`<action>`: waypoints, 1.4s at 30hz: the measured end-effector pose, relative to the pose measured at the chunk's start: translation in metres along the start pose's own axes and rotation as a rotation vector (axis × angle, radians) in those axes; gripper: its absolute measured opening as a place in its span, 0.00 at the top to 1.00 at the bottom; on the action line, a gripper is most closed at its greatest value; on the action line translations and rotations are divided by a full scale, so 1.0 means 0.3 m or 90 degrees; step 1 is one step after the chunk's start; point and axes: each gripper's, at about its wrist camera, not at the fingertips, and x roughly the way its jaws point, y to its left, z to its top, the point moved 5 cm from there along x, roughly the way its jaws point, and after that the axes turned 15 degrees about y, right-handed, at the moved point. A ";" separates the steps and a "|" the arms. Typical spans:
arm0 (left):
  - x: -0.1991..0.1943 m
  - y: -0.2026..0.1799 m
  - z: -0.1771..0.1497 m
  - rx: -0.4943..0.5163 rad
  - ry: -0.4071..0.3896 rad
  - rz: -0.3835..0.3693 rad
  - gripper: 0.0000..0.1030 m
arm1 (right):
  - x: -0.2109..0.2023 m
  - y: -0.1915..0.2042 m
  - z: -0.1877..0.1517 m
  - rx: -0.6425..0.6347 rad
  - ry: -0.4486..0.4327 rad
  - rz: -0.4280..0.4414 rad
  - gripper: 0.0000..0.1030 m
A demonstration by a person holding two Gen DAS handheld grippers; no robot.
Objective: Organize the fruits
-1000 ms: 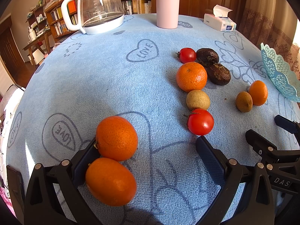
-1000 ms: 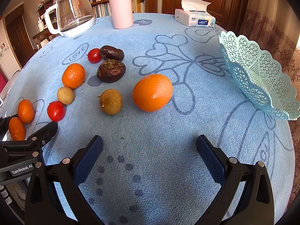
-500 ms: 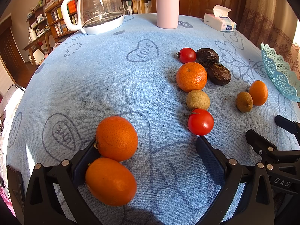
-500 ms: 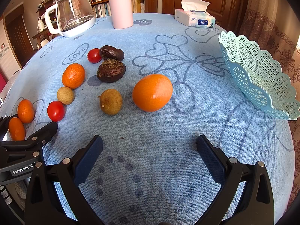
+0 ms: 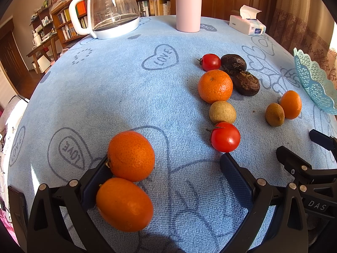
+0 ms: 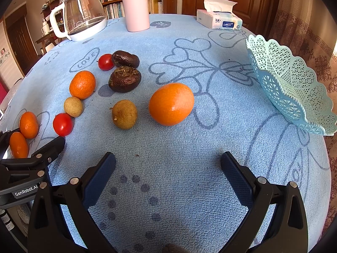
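Nothing has shifted since earlier: left gripper (image 5: 166, 179) gapes wide, two kumquats (image 5: 130, 156) against its left finger, a tomato (image 5: 225, 137) beyond; right gripper (image 6: 168, 175) wide, empty, orange (image 6: 171, 103) ahead, basket (image 6: 294, 84) farther right.

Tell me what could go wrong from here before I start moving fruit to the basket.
1. Two oranges touch each other beside the left claw's left finger; closing could pinch both or send one rolling.
2. The basket sits tilted at the table's right edge, so a dropped fruit could roll out or tip it.
3. The near tomato lies just past the left claw's right fingertip and could be nudged away.
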 end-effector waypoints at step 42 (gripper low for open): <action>-0.226 0.210 -0.006 -0.083 -0.136 0.036 0.05 | -0.164 -0.015 0.005 -0.020 -0.159 0.128 0.02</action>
